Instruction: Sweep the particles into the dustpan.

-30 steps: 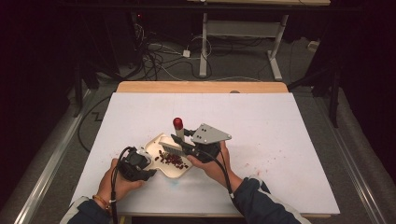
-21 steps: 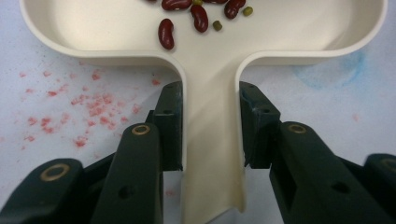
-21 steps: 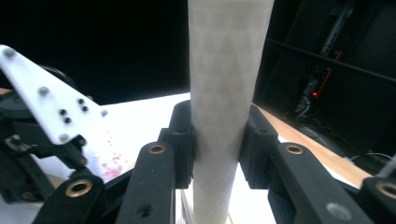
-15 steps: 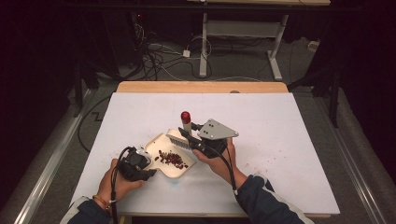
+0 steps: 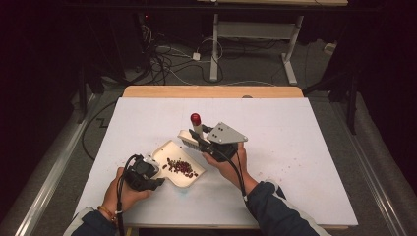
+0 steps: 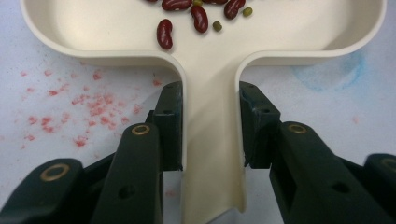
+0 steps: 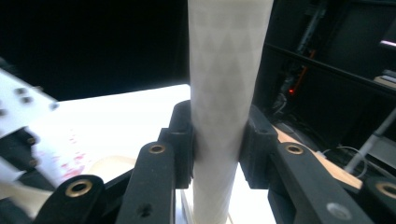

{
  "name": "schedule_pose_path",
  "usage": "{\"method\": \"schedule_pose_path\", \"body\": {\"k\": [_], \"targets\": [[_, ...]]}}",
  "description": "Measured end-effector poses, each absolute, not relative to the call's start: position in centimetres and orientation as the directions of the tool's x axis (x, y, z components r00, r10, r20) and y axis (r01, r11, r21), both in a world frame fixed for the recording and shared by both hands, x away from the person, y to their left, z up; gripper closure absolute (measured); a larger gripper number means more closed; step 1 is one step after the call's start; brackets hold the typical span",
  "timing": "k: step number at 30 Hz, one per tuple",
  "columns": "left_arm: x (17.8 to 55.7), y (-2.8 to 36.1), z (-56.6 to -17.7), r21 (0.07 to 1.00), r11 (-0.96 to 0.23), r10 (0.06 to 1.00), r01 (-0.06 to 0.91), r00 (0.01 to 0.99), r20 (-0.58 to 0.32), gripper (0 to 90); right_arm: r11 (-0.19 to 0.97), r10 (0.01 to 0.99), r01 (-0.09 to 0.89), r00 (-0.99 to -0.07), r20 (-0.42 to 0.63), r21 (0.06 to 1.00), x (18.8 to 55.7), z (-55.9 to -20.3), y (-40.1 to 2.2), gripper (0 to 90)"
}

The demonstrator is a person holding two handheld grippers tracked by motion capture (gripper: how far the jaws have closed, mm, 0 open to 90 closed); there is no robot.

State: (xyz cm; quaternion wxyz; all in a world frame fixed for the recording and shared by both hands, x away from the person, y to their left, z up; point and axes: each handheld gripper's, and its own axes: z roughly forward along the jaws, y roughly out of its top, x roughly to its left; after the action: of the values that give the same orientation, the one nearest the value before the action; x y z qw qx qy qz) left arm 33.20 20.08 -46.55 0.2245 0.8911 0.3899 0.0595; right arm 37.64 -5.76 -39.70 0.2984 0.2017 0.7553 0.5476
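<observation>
Meanwhile, left gripper (image 6: 210, 135) clamping the dustpan (image 5: 178, 166) handle, beans (image 5: 181, 167) lying in the pan near the table's (image 5: 305, 147) centre, right gripper (image 7: 217, 140) squeezing the brush (image 5: 193, 137) handle, bristles hovering just beyond the pan's far edge.

The dustpan (image 5: 173, 169) is cream, with dark red beans (image 5: 181, 167) inside. The brush (image 5: 195, 132) has a white handle and red tip.

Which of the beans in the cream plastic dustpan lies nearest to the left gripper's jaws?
The dark red kidney bean lying alone, closest to where the cream dustpan narrows into its handle. The other red and small green beans sit farther up the pan.
</observation>
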Motion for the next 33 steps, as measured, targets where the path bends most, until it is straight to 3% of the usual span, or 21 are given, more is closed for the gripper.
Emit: {"method": "schedule_pose_path", "body": {"k": [7,18,33], "targets": [[33.3,20.3,-46.6,0.447,-0.596,0.718,0.667,0.692,-0.077,63.8,0.337,0.634,0.013,-0.743,-0.217,0.942,39.1,-40.7,-4.0,70.5],[33.2,20.3,-46.6,0.451,-0.588,0.724,0.671,0.686,-0.077,63.7,0.292,0.546,0.008,-0.822,-0.160,0.956,36.7,-40.1,-3.6,70.5],[33.2,20.5,-46.6,0.452,-0.584,0.725,0.675,0.683,-0.084,63.7,0.286,0.657,0.017,-0.732,-0.183,0.958,38.1,-39.6,-6.3,70.5]]}}
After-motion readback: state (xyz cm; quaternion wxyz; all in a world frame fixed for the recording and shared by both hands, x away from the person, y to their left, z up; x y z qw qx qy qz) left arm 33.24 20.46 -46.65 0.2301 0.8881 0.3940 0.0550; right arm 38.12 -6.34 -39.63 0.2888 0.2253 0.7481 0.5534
